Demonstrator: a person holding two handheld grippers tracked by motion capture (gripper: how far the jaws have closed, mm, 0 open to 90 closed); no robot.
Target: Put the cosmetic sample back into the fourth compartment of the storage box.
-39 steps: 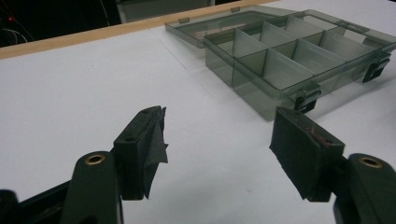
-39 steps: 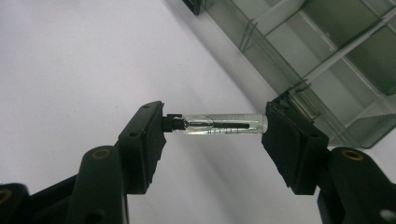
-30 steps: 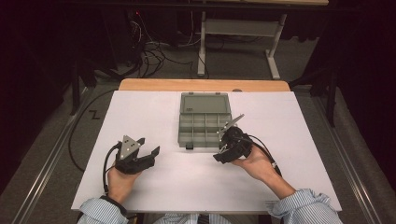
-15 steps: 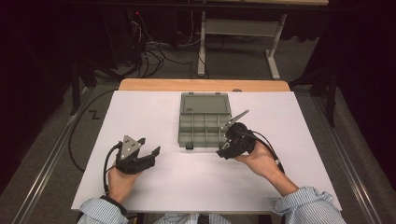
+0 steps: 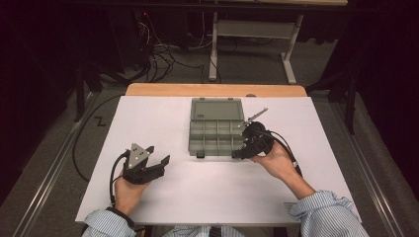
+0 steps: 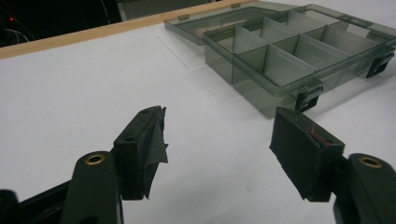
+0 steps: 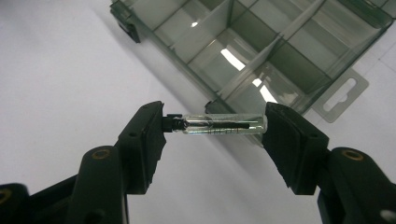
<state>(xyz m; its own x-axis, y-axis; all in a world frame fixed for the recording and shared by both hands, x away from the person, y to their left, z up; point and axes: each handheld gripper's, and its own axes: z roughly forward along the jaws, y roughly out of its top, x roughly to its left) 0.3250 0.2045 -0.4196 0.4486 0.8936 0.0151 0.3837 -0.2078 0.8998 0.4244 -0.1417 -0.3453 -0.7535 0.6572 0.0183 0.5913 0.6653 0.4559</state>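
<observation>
Holding: the right gripper (image 7: 215,123) has its jaws clamped end to end on a small clear vial (image 7: 219,125), cap against one jaw and base against the other, so it lies level and cannot roll.
Vial place: just off the near right corner of the compartment box (image 5: 216,132), above the white surface (image 5: 207,192).
Box: lid laid flat behind it, compartments bare, likely so the vial can go straight in.
Left gripper (image 6: 219,140): jaws apart, gripping nothing, resting left of the box, probably waiting out of the way.
</observation>
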